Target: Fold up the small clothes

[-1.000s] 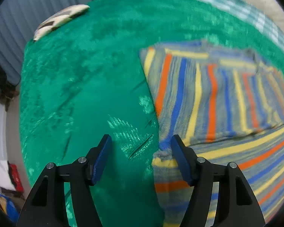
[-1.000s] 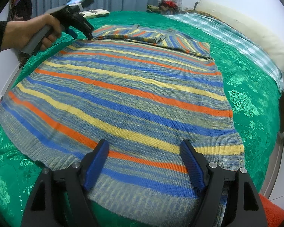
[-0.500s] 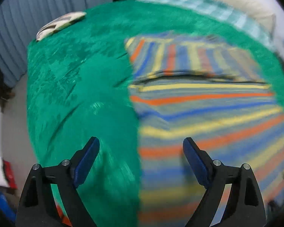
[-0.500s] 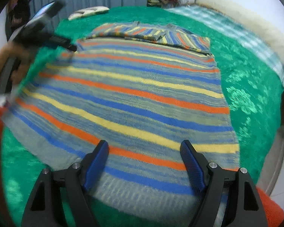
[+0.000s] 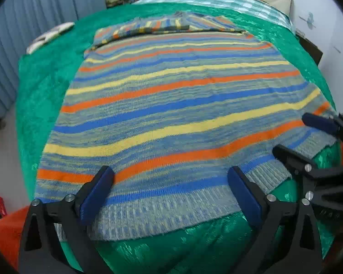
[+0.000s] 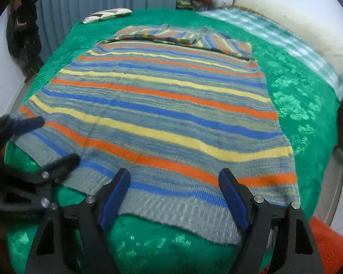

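Green bedspread point(image 5: 45, 84) bears striped sweater point(image 5: 171, 105); both tongs gape above its hem.

The left gripper point(image 5: 170, 190) has travelled from the far folded sleeve end of the striped knitted sweater point(image 5: 171, 105) to its near ribbed hem, where it now hangs above the hem's left portion. Its jaws have just been opening and stand at full spread, nothing between the blue pads, the knit lying below them. In the right wrist view the left gripper point(image 6: 57, 139) now appears just beside the right gripper point(image 6: 173, 182), low at the hem's left corner, no longer raised by the sleeve at the far end
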